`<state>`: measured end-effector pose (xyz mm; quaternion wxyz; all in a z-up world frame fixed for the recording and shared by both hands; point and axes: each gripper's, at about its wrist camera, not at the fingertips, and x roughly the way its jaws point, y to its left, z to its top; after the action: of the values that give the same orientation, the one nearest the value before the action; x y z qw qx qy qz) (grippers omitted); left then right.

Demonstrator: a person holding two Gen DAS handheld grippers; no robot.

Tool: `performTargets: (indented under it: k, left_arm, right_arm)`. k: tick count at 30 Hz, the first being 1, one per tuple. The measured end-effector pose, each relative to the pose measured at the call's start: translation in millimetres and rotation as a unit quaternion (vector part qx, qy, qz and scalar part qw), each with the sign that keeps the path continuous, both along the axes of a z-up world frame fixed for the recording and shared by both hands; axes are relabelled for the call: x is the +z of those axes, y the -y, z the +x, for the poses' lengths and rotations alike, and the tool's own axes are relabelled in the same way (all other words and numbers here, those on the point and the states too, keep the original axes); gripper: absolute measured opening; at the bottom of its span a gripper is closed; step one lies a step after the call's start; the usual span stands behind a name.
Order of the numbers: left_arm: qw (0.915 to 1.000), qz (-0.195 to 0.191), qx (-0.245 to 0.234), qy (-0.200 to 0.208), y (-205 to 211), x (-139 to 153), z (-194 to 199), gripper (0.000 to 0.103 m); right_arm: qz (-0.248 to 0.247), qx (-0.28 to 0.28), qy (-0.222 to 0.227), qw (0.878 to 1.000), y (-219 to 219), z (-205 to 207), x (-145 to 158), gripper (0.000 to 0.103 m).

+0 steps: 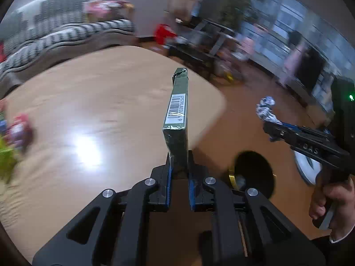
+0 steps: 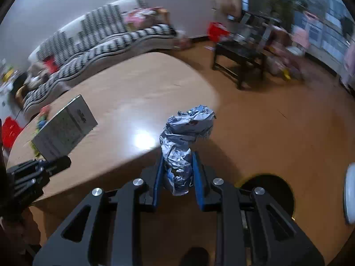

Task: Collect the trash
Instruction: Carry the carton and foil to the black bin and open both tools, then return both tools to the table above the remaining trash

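**Both claws loaded, bin mouth low in frame**

I had the left gripper (image 1: 178, 166) pinching the near end of a dark green carton (image 1: 176, 115), which stood out long over the table (image 1: 99, 102) edge at frame centre; only its tail sat between the pads, so I judged a quick swing could lever it loose, or it could tip out of the grip; the right gripper (image 2: 177, 173) was pressed onto a crumpled blue-white wrapper (image 2: 184, 137), its loose top flaring above the fingertips, and I thought soft foil like that could slip or snag on release; the dark round bin opening (image 2: 269, 190) sat at lower right of the right view, on the floor; I could not tell what lay inside, it read only as black; a grey box (image 2: 64, 128) rested on the table at left, closed, contents unseen; motion blur made aiming riskier.
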<state>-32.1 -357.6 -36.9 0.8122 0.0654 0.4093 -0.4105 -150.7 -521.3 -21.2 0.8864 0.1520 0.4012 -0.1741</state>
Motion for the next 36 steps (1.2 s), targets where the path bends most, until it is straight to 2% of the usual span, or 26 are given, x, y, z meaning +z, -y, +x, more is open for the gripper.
performTargets:
  k: [6,12,20,32,33,34,35,36]
  left_arm:
    - [0.9949,0.005,-0.096,-0.031,100,-33,-58,0.011]
    - [0.9817,0.025,-0.176,-0.067,174,-76,-110,0.011]
    - [0.9708,0.057,-0.212,-0.097,212,-118,-135,0.011]
    - [0.9638,0.062,-0.227,-0.126,239,-136,-126,0.012]
    - [0.9636,0.063,-0.227,-0.127,240,-138,-126,0.013]
    - [0.9634,0.065,-0.227,-0.127,241,-140,-125,0.020]
    - [0.9637,0.068,-0.225,-0.126,241,-141,-124,0.035]
    - [0.9644,0.068,-0.223,-0.124,241,-142,-124,0.044]
  right_arm:
    - [0.030,-0.081,-0.007,0.996,76,-70,-16,0.025]
    - [0.089,-0.160,-0.050,0.982,135,-119,-53,0.025]
    - [0.127,-0.202,-0.067,0.969,171,-147,-78,0.025]
    - [0.135,-0.212,-0.076,0.965,180,-139,-85,0.026]
    - [0.135,-0.214,-0.077,0.964,181,-138,-85,0.030]
    - [0.135,-0.216,-0.079,0.964,181,-137,-85,0.041]
    - [0.133,-0.220,-0.078,0.963,181,-138,-85,0.049]
    - [0.127,-0.222,-0.077,0.964,181,-138,-83,0.061]
